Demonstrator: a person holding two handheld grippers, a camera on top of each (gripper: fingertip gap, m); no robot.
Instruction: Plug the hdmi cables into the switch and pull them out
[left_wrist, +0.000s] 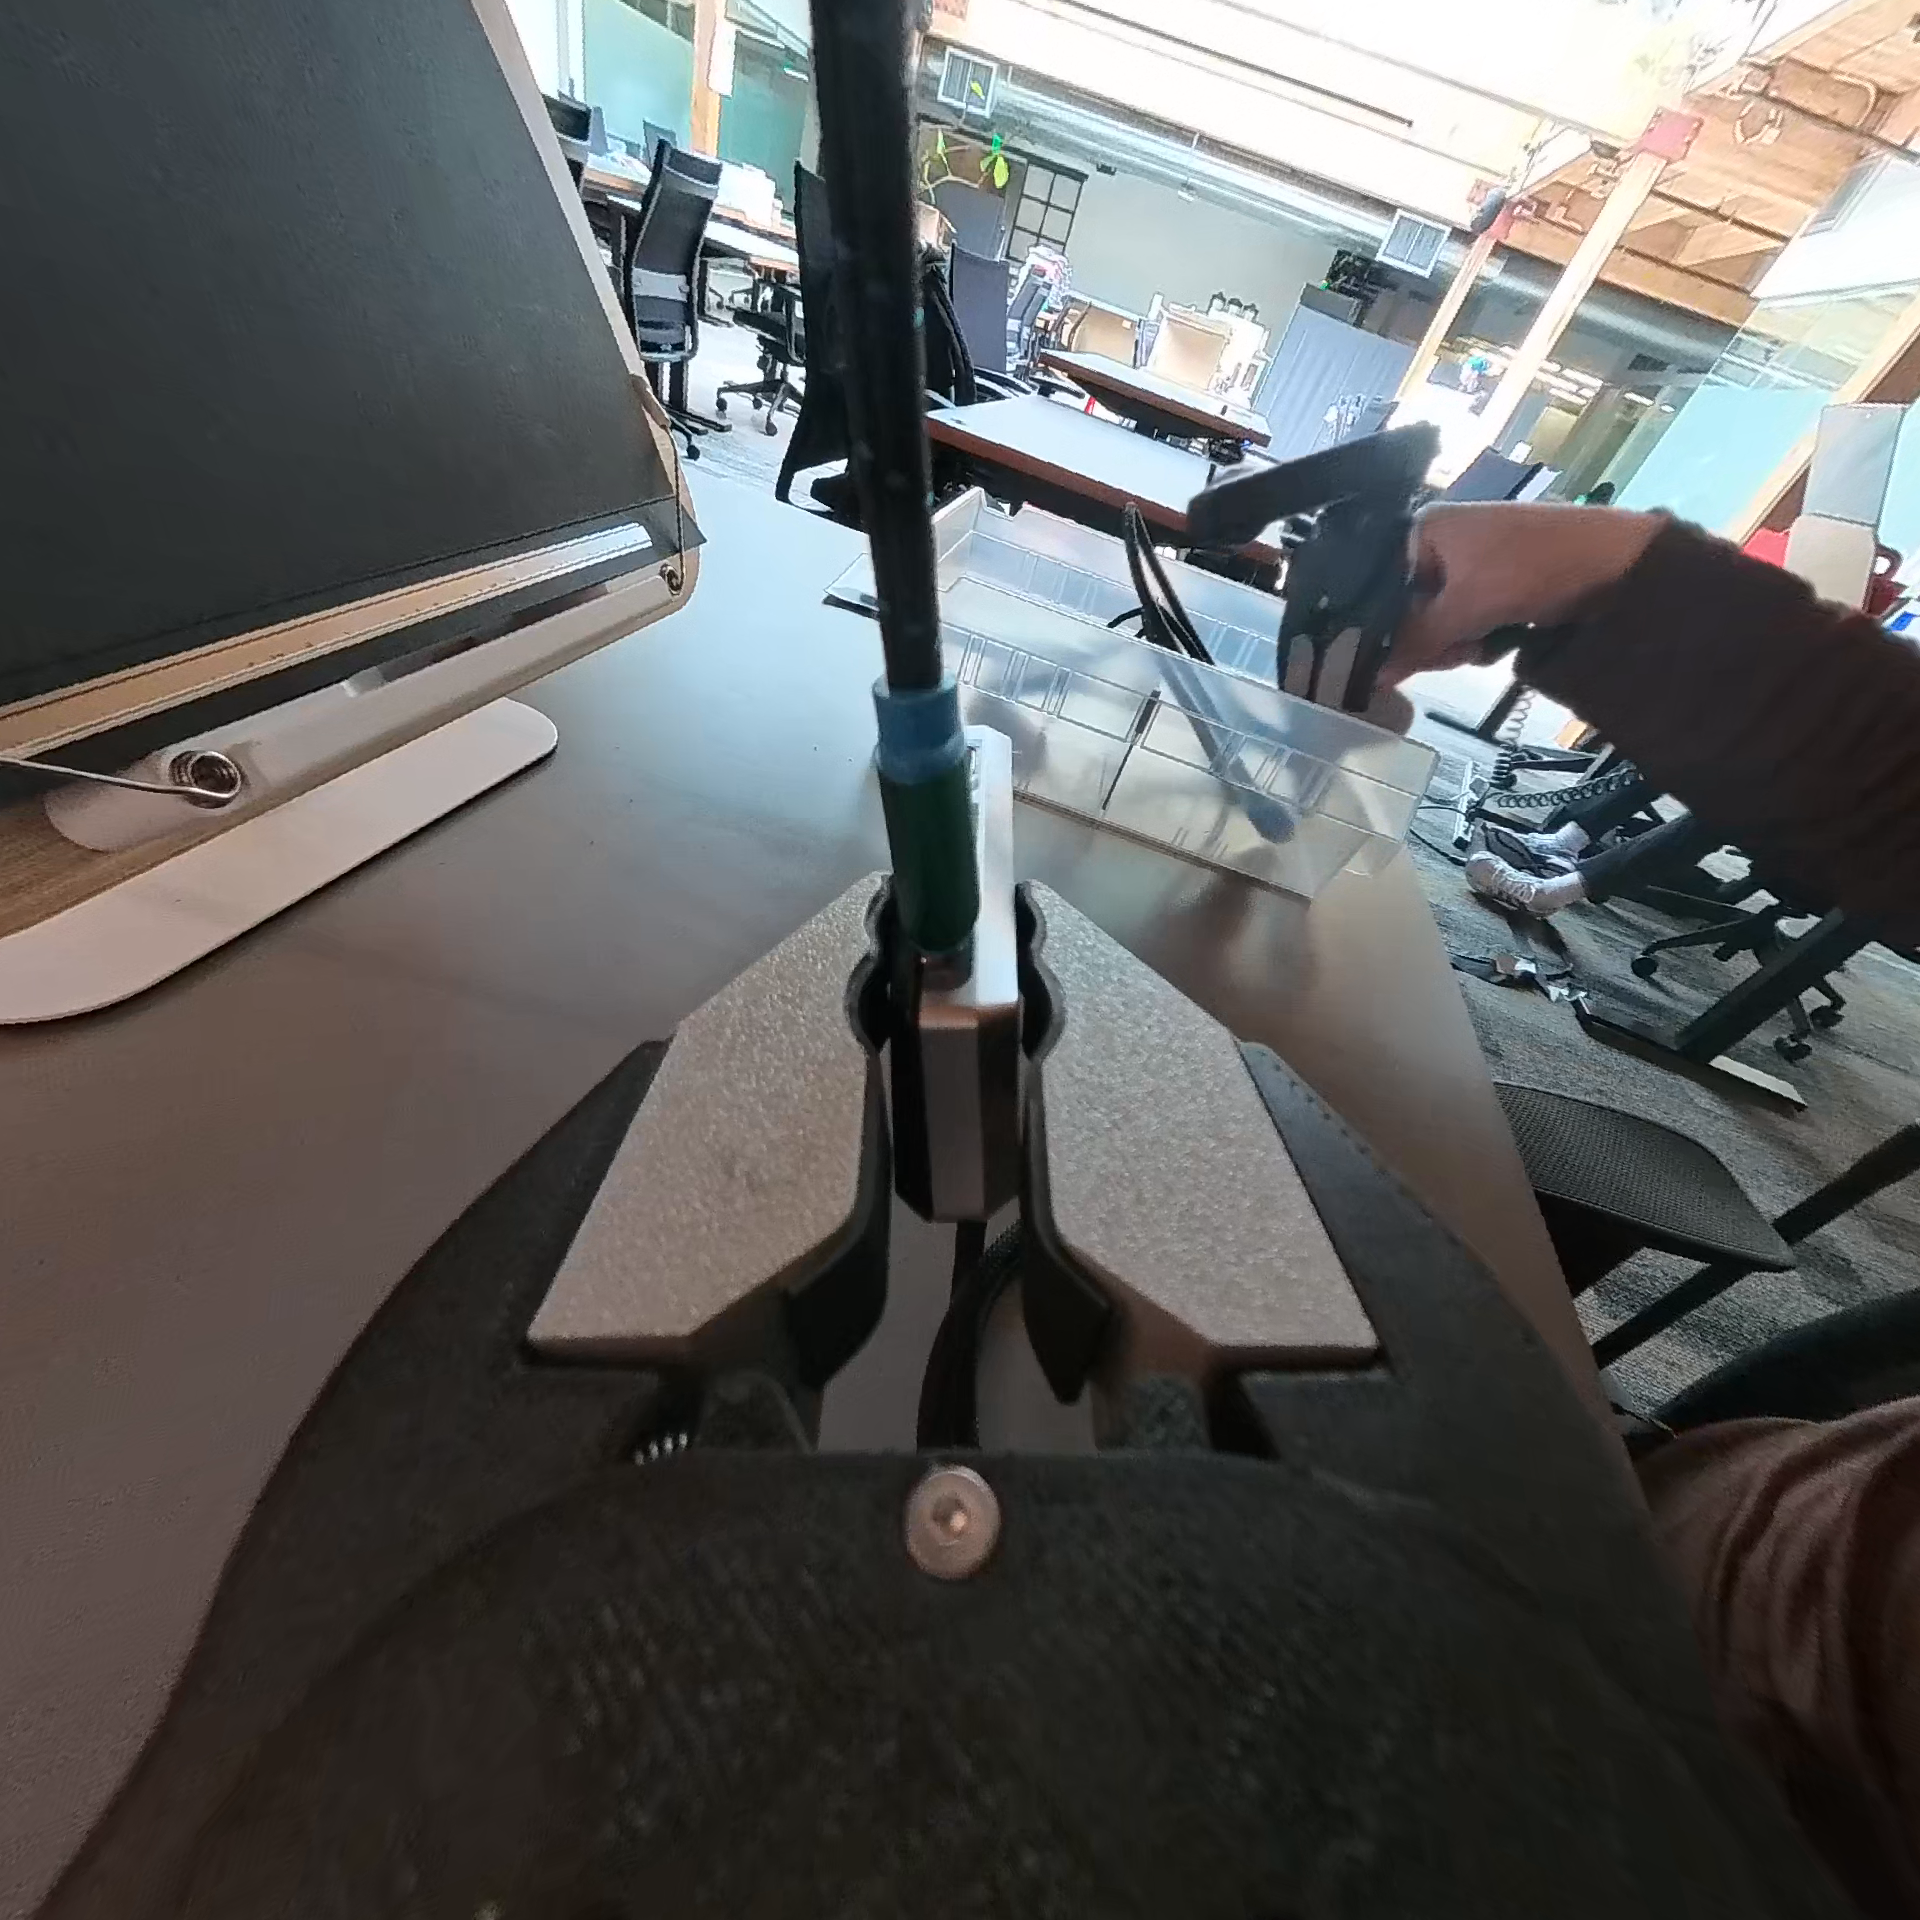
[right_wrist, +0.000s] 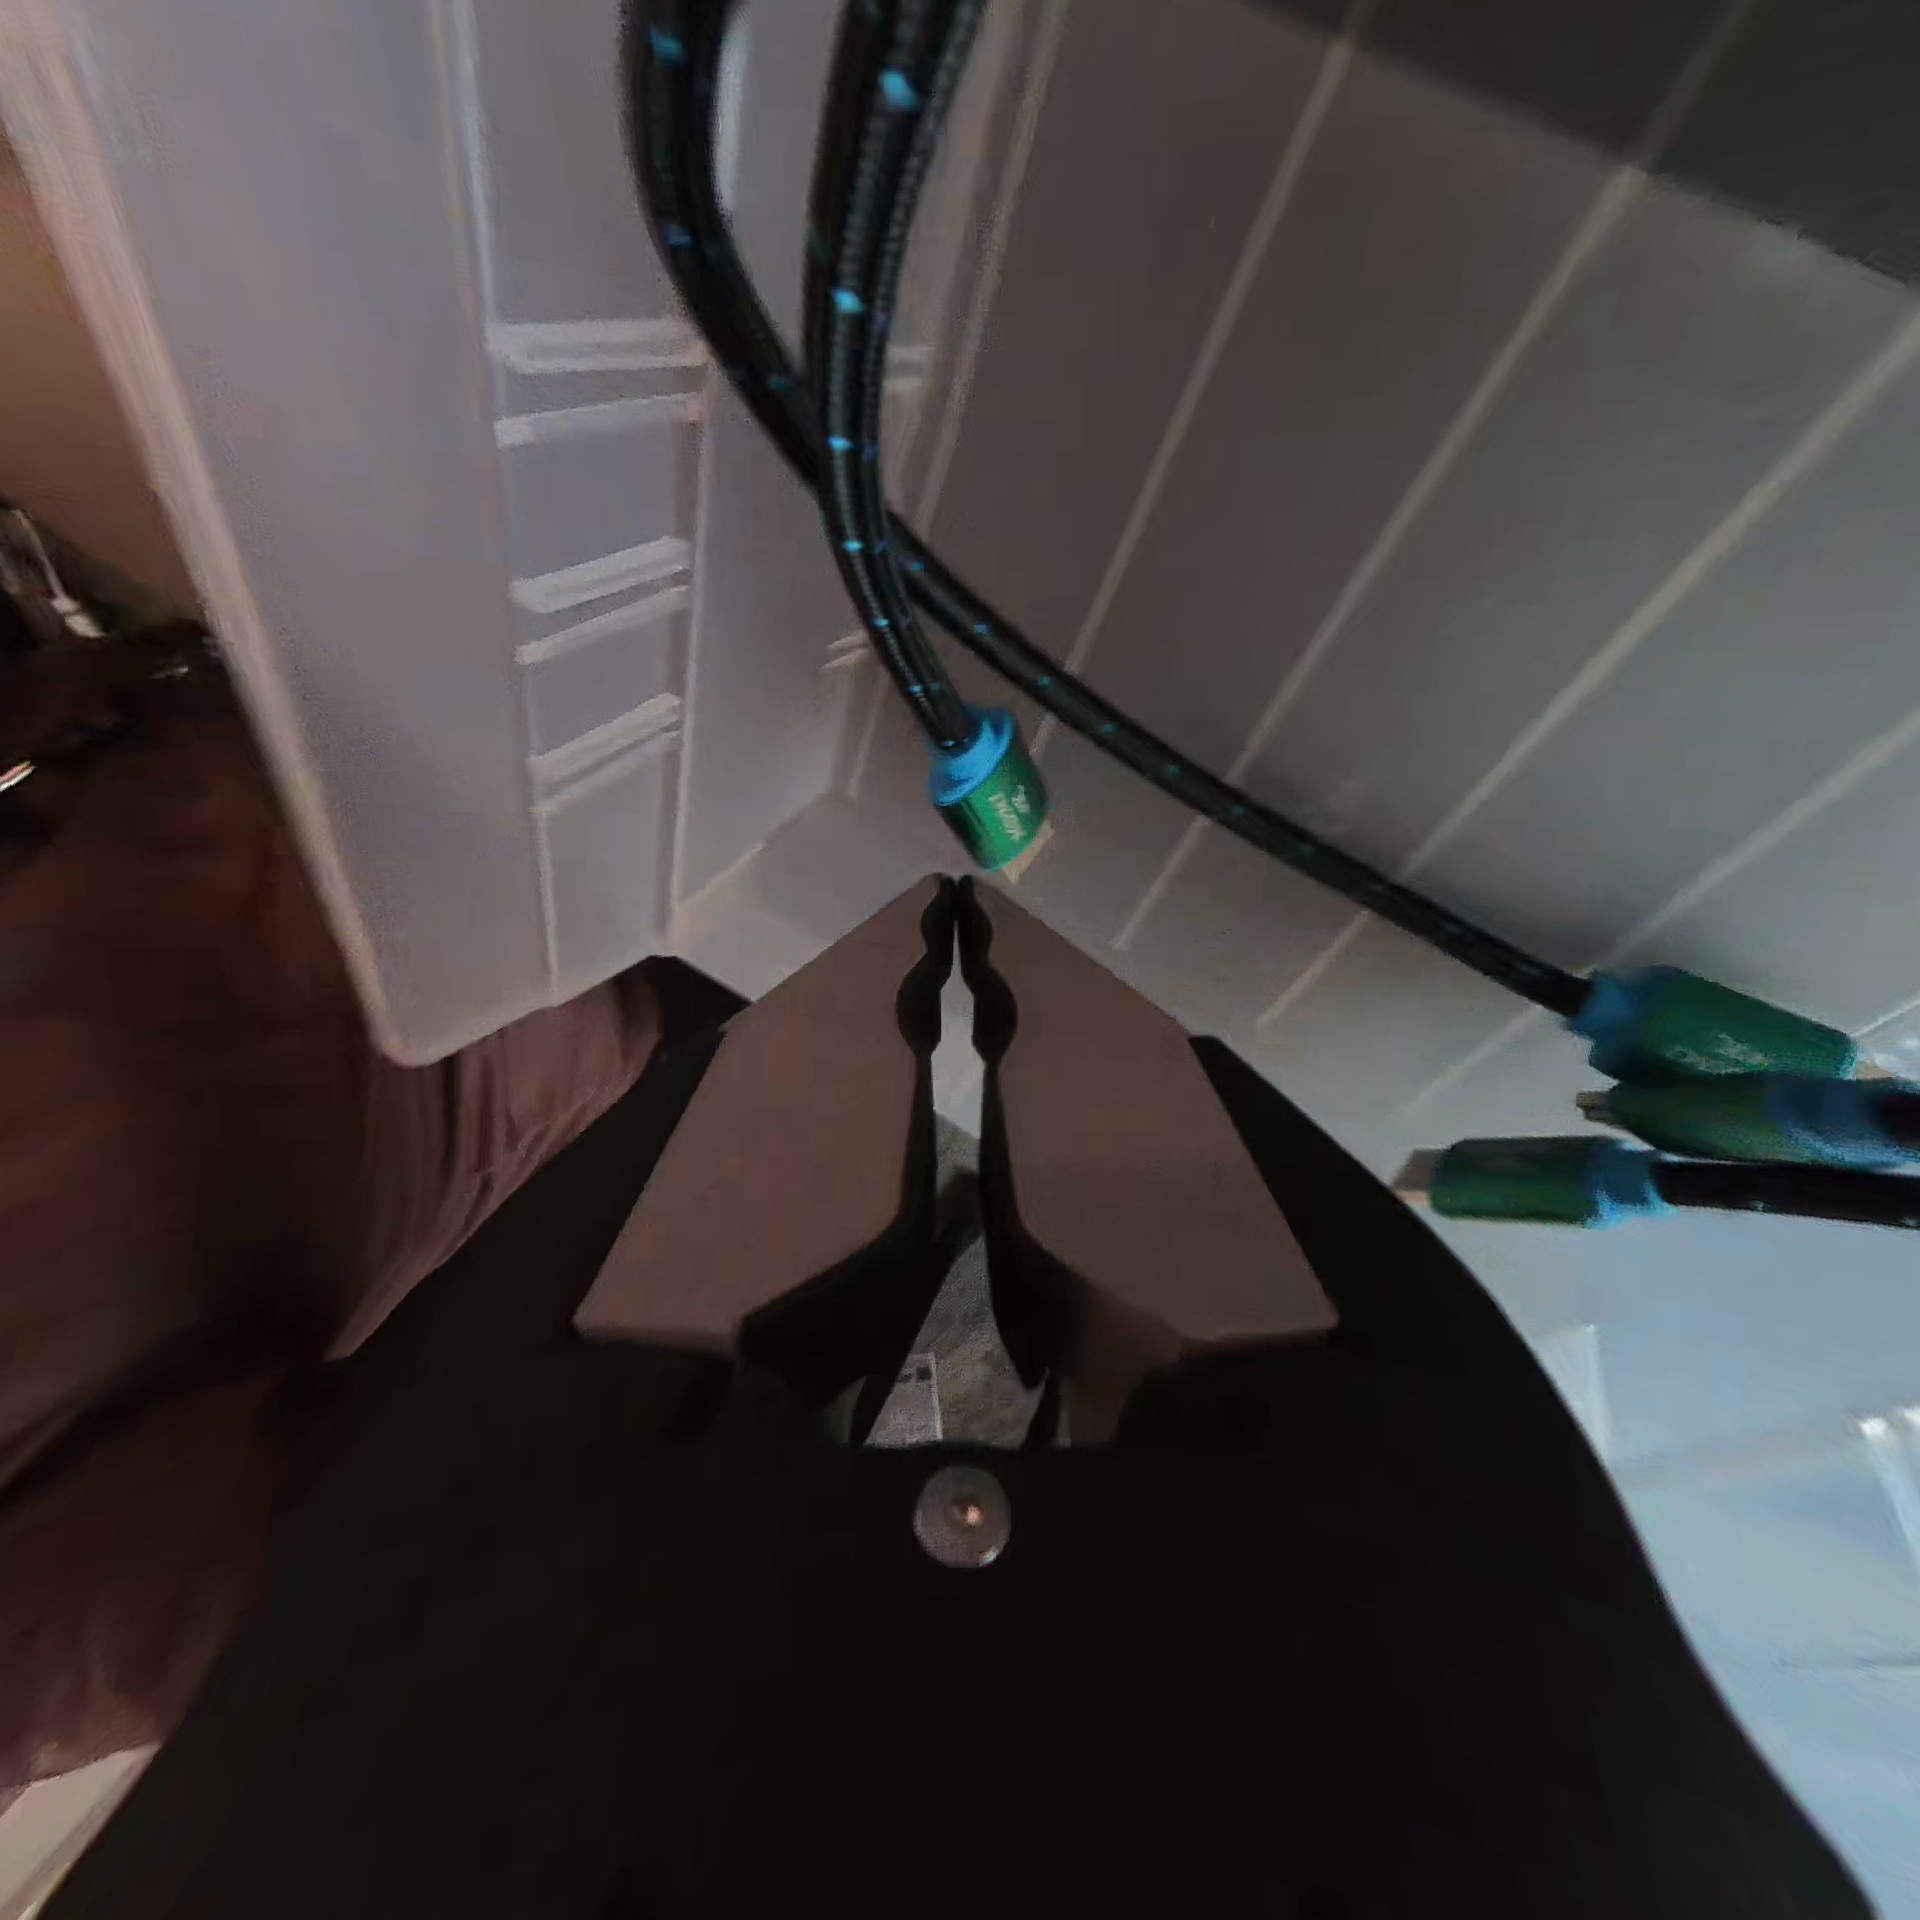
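My left gripper (left_wrist: 956, 914) is shut on a small silver hdmi switch (left_wrist: 971, 1081), with both pads pressed on its sides, and holds it above the dark table (left_wrist: 468, 1091). A green hdmi plug with a blue collar (left_wrist: 925, 842) sits in the switch, and its black cable (left_wrist: 883, 416) runs straight up. My right gripper (right_wrist: 956, 883) is shut with nothing between its tips. It hangs inside the clear plastic bin (right_wrist: 603, 520), just short of a loose green plug (right_wrist: 992, 805). It also shows in the left wrist view (left_wrist: 1330, 665), held by a hand over the bin.
More green plugs (right_wrist: 1714, 1039) on black braided cables (right_wrist: 1299, 831) lie in the bin at the right. The clear bin (left_wrist: 1195, 769) stands on the table's far right part. A monitor (left_wrist: 260, 312) on a white stand (left_wrist: 260, 862) is at the left. Office chairs stand beyond the table edge. There is about 40 cm between the tips of the two grippers.
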